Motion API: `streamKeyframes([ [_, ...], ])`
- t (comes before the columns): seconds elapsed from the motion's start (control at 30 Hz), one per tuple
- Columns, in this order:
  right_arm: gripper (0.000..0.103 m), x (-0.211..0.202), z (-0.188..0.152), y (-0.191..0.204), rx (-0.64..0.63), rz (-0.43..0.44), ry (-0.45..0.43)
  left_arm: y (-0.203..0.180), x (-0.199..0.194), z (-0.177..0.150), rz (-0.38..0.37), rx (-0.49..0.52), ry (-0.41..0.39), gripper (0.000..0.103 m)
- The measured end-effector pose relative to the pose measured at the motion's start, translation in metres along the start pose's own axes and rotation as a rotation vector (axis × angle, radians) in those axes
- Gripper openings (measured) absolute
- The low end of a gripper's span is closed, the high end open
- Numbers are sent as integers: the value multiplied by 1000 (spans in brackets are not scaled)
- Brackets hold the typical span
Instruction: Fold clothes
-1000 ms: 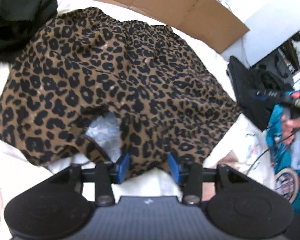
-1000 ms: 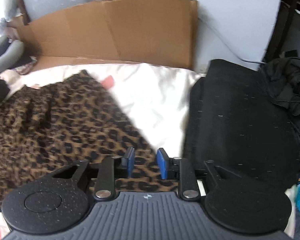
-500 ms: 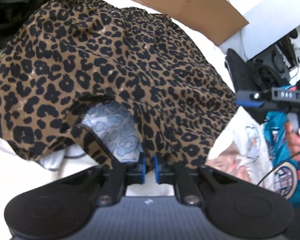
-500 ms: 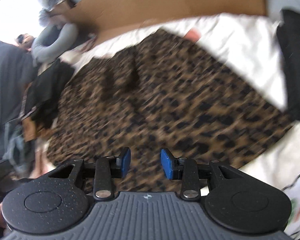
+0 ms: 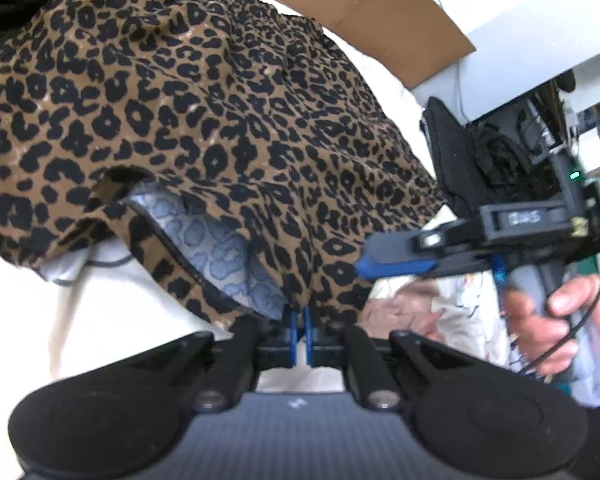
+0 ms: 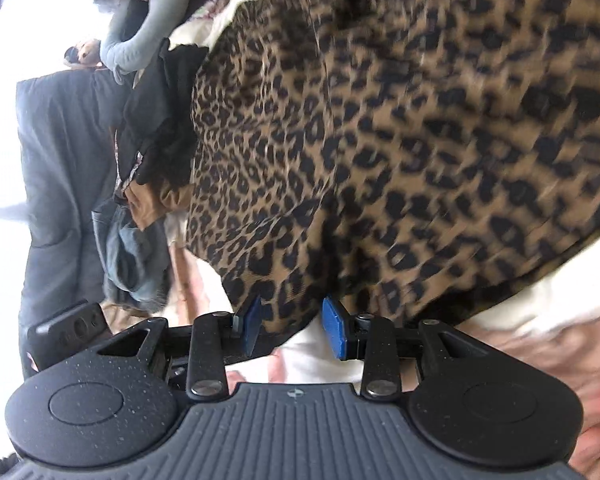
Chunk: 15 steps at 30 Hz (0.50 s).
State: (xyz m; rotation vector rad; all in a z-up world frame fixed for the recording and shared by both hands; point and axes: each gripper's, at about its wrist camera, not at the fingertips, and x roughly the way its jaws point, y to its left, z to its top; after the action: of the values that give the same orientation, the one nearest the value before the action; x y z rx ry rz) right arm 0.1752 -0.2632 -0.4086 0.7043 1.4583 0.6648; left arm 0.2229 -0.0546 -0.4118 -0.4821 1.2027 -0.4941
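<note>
Left tongs pinched on the hem, right tongs at the next corner

The leopard-print garment (image 5: 220, 120) lies spread on the white sheet (image 5: 100, 320), its long side running away toward the cardboard (image 5: 380, 12). The left gripper (image 5: 300, 334) is clamped on the near hem, where the pale lining shows. The right gripper (image 6: 292, 330) sits partly open and holds nothing — the hem corner lies between its blue pads (image 6: 334, 332), untouched as far as the blur allows — so it is the nearer one to take that edge.

Garment (image 5: 228, 120) — brown with black leopard spots, pale blue-grey reverse. Sheet (image 5: 112, 320) — white. Cardboard (image 5: 380, 0) — tan. Gripper fingers (image 6: 334, 332) — blue, 2 per gripper.
</note>
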Motion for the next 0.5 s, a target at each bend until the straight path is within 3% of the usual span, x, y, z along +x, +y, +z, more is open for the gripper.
streamKeyframes([
  [0.27,41,29,-14,-22,271,117,73,-2,-1,-6,-65,-18,-36,4],
  [0.5,40,35,-25,-37,441,135,57,-5,0,-12,-107,-42,-50,3],
])
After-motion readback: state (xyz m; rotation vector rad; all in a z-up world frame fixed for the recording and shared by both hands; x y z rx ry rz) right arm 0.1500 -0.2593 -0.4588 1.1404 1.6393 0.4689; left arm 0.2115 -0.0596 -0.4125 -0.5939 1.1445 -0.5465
